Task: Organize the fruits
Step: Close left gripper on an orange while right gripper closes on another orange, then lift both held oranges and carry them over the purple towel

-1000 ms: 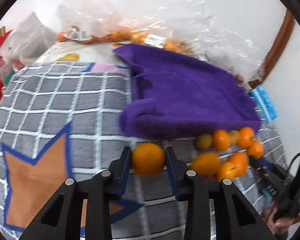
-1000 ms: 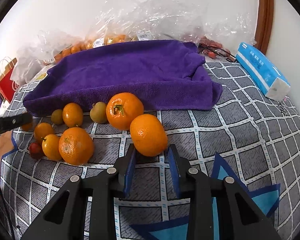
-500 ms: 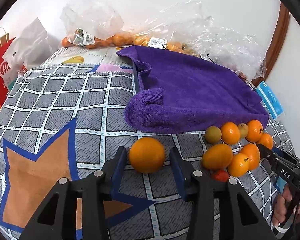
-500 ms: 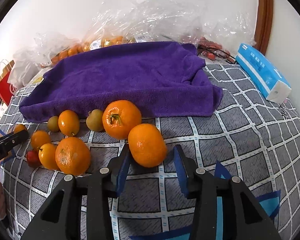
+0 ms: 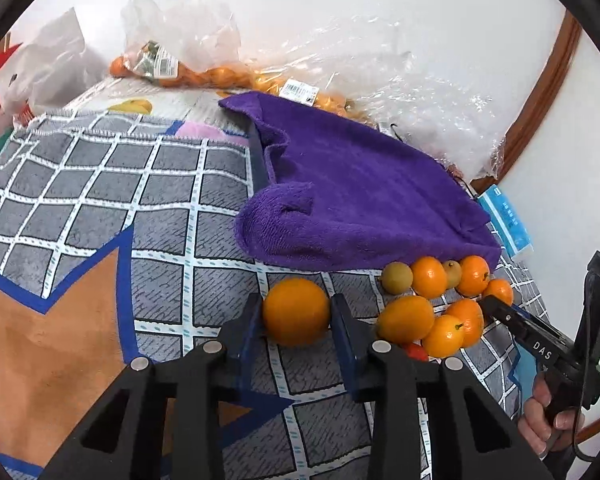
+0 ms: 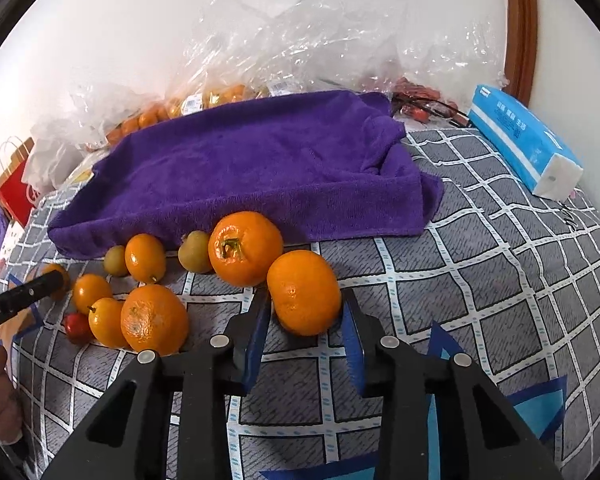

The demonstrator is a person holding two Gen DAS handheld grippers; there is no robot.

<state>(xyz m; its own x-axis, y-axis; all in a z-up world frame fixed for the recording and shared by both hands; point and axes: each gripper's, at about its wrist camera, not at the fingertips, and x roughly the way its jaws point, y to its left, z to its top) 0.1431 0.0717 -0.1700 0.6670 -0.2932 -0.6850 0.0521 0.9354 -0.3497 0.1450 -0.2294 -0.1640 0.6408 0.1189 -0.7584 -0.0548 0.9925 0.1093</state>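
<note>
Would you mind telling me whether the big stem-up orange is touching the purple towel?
Cannot tell. In the right wrist view the orange overlaps the towel's front edge, so any contact is hidden behind the fruit.
</note>
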